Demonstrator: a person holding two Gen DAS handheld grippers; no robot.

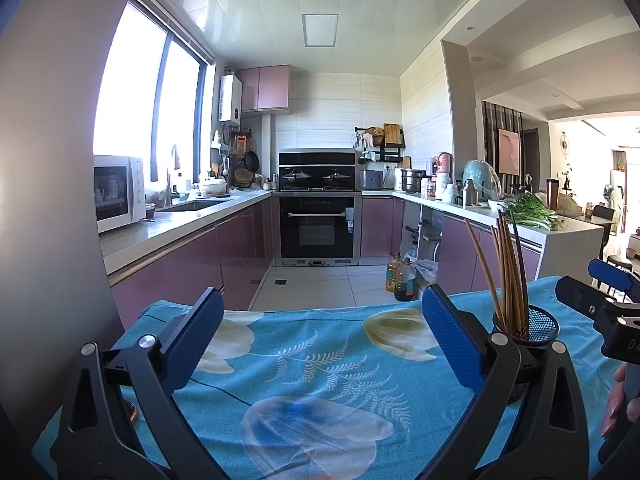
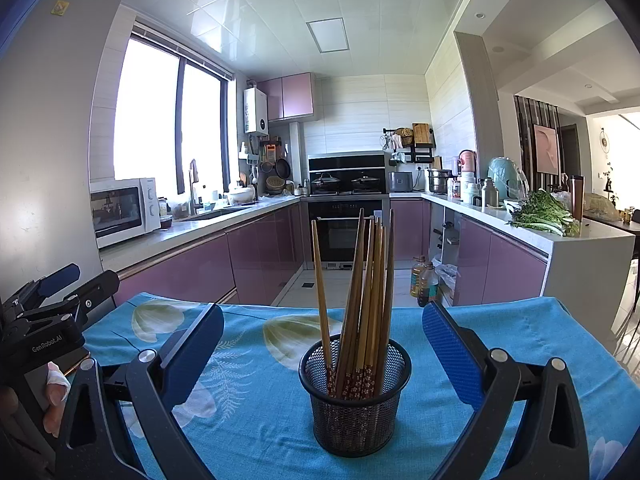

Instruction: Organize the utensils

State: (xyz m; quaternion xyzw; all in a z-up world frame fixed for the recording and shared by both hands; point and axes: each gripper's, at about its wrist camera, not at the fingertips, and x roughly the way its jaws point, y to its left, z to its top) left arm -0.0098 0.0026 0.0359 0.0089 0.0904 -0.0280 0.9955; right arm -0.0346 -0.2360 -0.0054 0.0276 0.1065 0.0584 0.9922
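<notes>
Our left gripper (image 1: 322,332) and right gripper (image 2: 323,344) gape wide, empty. The wooden chopsticks (image 2: 362,300) stand in the black mesh cup (image 2: 356,404) mid-desk; nudging its rim could topple it.

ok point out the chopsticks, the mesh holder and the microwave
chopsticks (image 2: 362,292): right wrist view, mid-shaft of the bundle
mesh holder (image 2: 354,416): right wrist view, front wall
microwave (image 2: 120,210): right wrist view, door glass

Black mesh holder (image 2: 355,396) upright on blue floral tablecloth (image 2: 260,432), packed with brown wooden chopsticks (image 2: 362,308), tips up, fanned out.
</notes>
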